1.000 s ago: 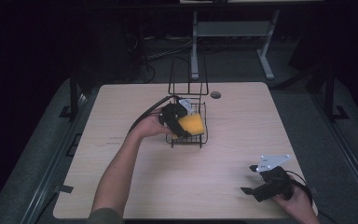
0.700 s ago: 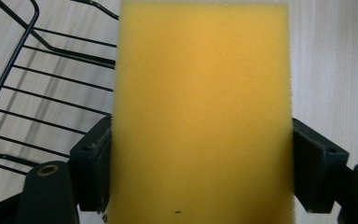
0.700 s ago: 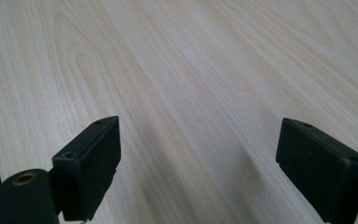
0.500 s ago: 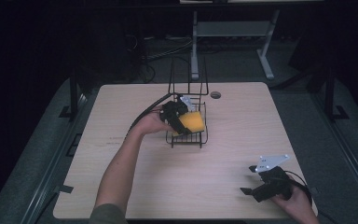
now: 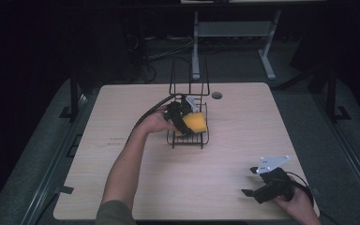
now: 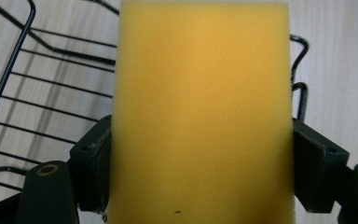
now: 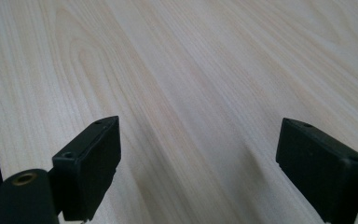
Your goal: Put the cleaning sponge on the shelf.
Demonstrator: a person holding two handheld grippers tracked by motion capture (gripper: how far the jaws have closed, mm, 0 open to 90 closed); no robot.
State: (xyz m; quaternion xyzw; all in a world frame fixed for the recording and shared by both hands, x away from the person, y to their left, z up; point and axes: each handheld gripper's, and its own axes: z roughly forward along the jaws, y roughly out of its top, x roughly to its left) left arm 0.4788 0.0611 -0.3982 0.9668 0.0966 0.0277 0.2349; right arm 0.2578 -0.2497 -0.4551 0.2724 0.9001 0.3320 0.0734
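Sponge (image 6: 200, 116) is pinched on both sides by the left gripper (image 5: 180, 117), hovering right over the wire rack (image 5: 188, 136). So it's grabbed but, looks to me, not set down yet. Right gripper (image 5: 255, 180) sits well away from the rack, jaws wide apart, holding nothing.

Wire rack (image 5: 188, 133) near table (image 5: 243, 126) centre, tall back frame closing off the far side, low walls around the sponge (image 5: 196, 123) gripped by the left gripper (image 5: 183, 123) above its floor; approach open from above only. Bare wood right of rack and across the near half, apart from the right gripper (image 5: 262, 185), jaws wide, at the near right corner.
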